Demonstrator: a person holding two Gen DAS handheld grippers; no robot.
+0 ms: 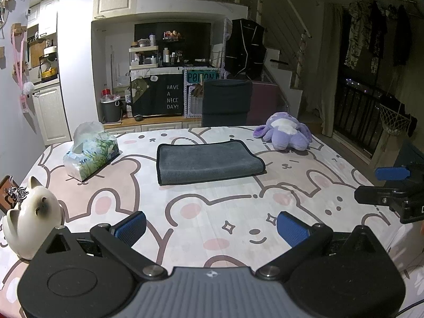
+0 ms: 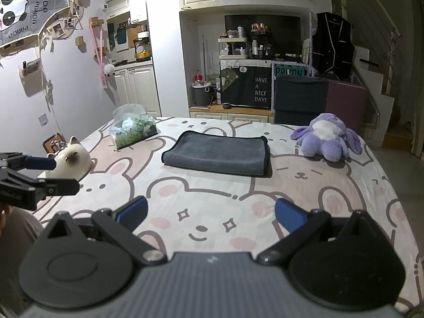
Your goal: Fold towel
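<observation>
Towel looks folded, both claws empty

I see the grey towel (image 1: pixel 209 163) lying doubled in a neat rectangle at mid-frame on the bunny-print table (image 1: pixel 238 212). My left gripper (image 1: pixel 212 226) and right gripper (image 2: pixel 210 213) hang spread wide at the lower frame, well apart from it. I judge one more fold, at most, remains.

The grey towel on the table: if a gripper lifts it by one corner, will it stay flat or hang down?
The grey towel would probably hang down: it looks like soft, thick cloth, already folded over with a rounded edge. The layers may well slide apart, since nothing visibly holds them together. It seems unlikely to slip on the printed tablecloth, because both surfaces are fabric.
</observation>
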